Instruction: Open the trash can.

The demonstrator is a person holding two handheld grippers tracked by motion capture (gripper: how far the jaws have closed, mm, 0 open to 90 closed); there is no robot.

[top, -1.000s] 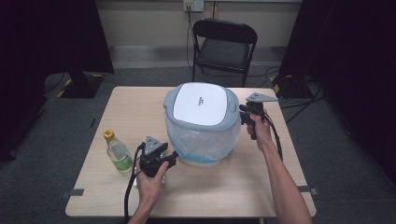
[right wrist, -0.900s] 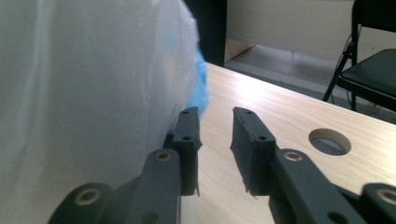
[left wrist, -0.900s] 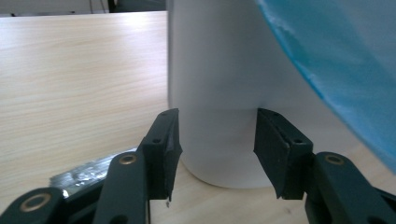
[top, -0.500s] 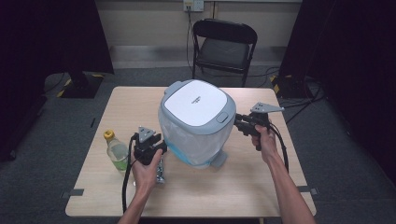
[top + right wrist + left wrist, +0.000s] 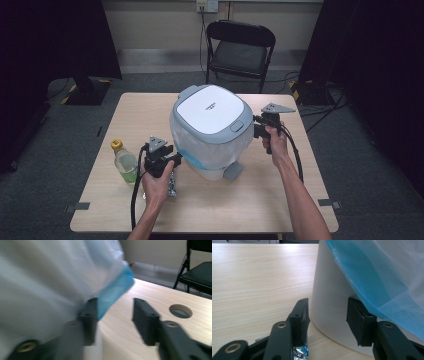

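One white pedal bin with grey lid, blue liner, tilted at table centre. One bottle and one foil packet at left. Two grippers: left gripper jaws apart, straddling bin's base edge; right gripper jaws apart beside liner, holding nothing. One chair behind.

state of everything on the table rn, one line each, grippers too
trash bin: lid shut, tilted off its base, lined with a blue bag
bottle: upright, yellow cap on, beside the left gripper
foil wrapper: lying flat on the table by the left hand
left gripper: open, jaws against the bin's lower wall
right gripper: open, at the bin's side by the bag
chair: unfolded, behind the table
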